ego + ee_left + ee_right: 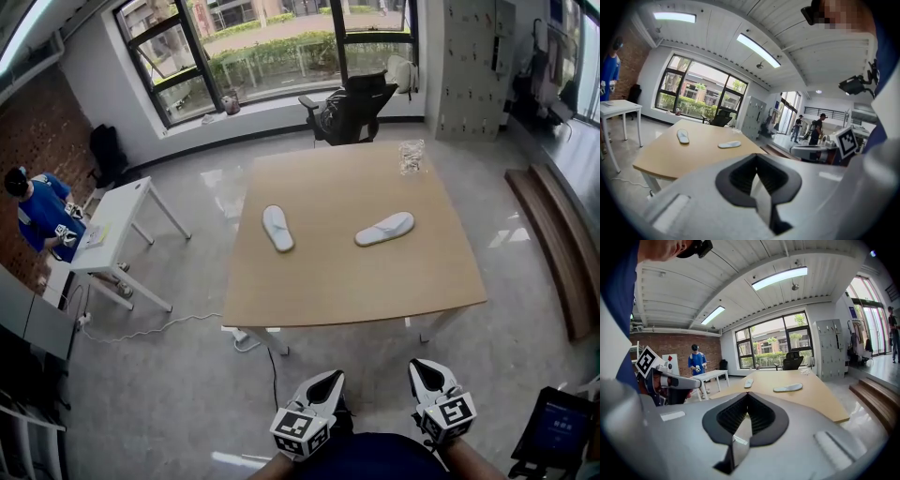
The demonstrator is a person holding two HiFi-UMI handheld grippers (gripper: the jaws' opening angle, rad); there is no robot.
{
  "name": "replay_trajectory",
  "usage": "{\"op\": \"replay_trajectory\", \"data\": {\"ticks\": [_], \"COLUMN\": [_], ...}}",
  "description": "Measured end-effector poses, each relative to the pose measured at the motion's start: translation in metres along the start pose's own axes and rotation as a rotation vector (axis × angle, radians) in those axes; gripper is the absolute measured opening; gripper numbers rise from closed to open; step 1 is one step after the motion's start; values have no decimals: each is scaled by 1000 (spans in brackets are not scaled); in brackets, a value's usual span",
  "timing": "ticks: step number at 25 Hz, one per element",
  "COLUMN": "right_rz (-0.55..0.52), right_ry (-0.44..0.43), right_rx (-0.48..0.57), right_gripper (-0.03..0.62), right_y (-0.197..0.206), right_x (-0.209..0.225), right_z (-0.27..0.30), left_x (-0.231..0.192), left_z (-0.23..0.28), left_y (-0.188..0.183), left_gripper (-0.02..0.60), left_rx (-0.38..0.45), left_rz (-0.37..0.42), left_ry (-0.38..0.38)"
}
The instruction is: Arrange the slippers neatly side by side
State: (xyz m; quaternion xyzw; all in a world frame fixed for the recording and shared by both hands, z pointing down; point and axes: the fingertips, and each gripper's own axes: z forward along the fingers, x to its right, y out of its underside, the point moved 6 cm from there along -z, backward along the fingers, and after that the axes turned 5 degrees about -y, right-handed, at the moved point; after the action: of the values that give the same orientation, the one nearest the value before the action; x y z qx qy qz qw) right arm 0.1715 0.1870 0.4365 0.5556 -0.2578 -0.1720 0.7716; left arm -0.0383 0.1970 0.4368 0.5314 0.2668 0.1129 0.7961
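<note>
Light wood table point(347, 281), sq top. On it: 2 white slippers, well apart. Left slipper point(277, 228) lies lengthwise, ctr-left; right slipper point(384, 229) angled, ctr-right. Crumpled clear plastic point(411, 156) nr far edge, right side.

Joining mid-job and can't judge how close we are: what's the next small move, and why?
Probably step up to the wooden table: the left gripper and right gripper, both shut and empty, are short of its near edge, and the left slipper and right slipper lie apart at different angles.
</note>
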Motion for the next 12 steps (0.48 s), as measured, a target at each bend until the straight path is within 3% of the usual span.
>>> {"op": "replay_trajectory", "data": {"ticks": [12], "right_rz": [-15], "right_ry": [49], "right_rx": [-40], "right_gripper": [5], "right_y": [-30], "right_x": [-4], "right_z": [95], "left_x": [-98], "left_z": [36], "left_y": [-42], "left_gripper": [3], "left_rx": [9], "left_rz": [-22], "left_ry": [42]}}
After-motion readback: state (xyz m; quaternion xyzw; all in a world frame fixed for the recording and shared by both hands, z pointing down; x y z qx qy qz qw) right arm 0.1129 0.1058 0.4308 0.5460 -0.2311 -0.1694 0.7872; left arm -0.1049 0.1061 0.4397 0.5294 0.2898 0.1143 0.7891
